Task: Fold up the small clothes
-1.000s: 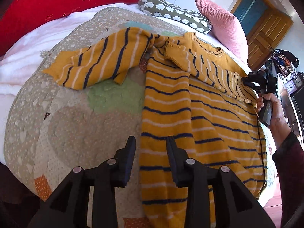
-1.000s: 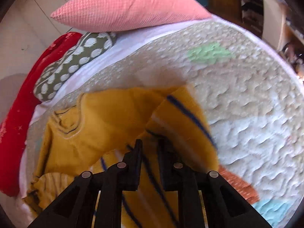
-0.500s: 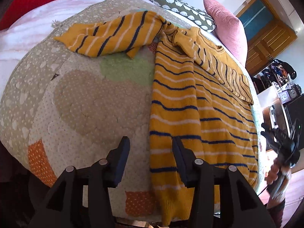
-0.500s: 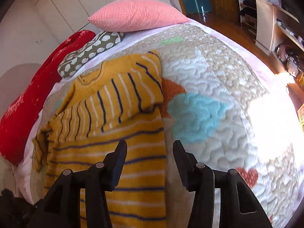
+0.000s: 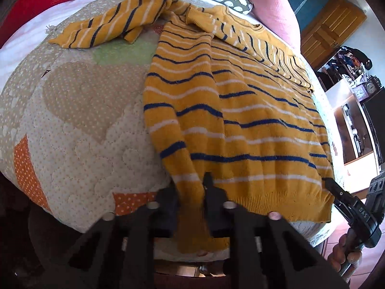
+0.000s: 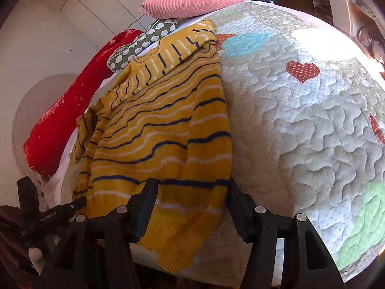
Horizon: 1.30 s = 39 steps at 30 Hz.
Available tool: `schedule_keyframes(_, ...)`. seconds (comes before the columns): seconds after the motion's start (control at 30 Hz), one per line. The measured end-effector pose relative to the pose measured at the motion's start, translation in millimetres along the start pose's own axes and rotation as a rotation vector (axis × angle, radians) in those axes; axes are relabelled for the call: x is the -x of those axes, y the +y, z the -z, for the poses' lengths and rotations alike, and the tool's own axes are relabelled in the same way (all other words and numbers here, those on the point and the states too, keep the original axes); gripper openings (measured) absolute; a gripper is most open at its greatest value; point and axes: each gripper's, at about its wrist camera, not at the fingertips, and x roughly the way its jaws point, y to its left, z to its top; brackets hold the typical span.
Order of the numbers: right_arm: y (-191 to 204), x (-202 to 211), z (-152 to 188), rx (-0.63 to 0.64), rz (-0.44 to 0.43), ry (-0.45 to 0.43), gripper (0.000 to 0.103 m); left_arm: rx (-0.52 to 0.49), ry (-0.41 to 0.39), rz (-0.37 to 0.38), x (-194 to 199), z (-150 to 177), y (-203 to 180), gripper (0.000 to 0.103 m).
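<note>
A mustard sweater (image 5: pixel 240 110) with navy and white stripes lies flat on the quilted bed, hem toward me. One sleeve is folded across its chest, the other sleeve (image 5: pixel 113 24) lies out to the far left. My left gripper (image 5: pixel 191 192) is shut on the hem's left corner, and the fabric bunches between the fingers. My right gripper (image 6: pixel 192 200) is open, its fingers straddling the hem's right corner (image 6: pixel 192 228) of the sweater (image 6: pixel 163 125) at the bed edge. The right gripper also shows in the left wrist view (image 5: pixel 336 190).
The patchwork quilt (image 5: pixel 72 110) covers the bed (image 6: pixel 300 120). A pink pillow (image 6: pixel 190 0), a spotted green cushion (image 6: pixel 142 45) and a red cushion (image 6: pixel 79 96) lie at the head. A wooden door (image 5: pixel 332 24) and cluttered shelves (image 5: pixel 356 77) stand to the right.
Both grippers have dropped back to the sweater's hem at the near bed edge. My left gripper has shut on the left hem corner. My right gripper has opened wider around the right corner.
</note>
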Motion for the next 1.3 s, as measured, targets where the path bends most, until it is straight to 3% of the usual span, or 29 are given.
schedule_keyframes(0.03,3,-3,0,0.010,-0.011,0.016,0.021,0.009,-0.001,0.002,3,0,0,0.009)
schedule_keyframes(0.07,3,-5,-1,0.002,-0.056,0.048,0.012,0.007,-0.003,-0.004,7,1,-1,0.009)
schedule_keyframes(0.13,-5,0,-3,-0.038,-0.114,0.050,0.011,0.005,-0.012,-0.005,17,5,-3,0.008)
schedule_keyframes(0.3,-26,26,-1,-0.085,-0.162,0.036,0.011,-0.003,-0.019,0.028,38,23,-5,0.008)
schedule_keyframes(0.47,-37,30,17,-0.068,-0.124,0.075,0.011,-0.028,0.016,0.018,26,44,1,0.010)
schedule_keyframes(0.57,-40,33,22,-0.066,-0.112,0.075,0.014,0.002,0.040,0.058,25,45,15,0.013)
schedule_keyframes(0.63,-36,44,19,-0.046,-0.102,0.060,0.015,0.013,0.008,0.078,37,44,22,0.017)
schedule_keyframes(0.73,-18,64,8,0.035,-0.048,0.016,0.016,0.002,-0.070,0.038,55,41,30,0.024)
schedule_keyframes(0.83,18,69,-7,0.151,-0.013,-0.008,0.024,0.038,-0.127,0.016,68,38,44,0.040)
schedule_keyframes(0.9,51,59,-17,0.237,-0.026,0.002,0.040,0.089,-0.146,0.015,70,33,58,0.042)
schedule_keyframes(0.97,90,38,-23,0.331,-0.038,0.033,0.048,0.128,-0.157,0.000,72,32,74,0.042)
schedule_keyframes(1.17,234,-50,-30,0.671,-0.089,0.084,0.056,0.236,-0.187,-0.081,80,38,130,0.045)
schedule_keyframes(1.3,325,-119,-24,0.820,-0.122,0.133,0.056,0.304,-0.195,-0.098,84,45,163,0.046)
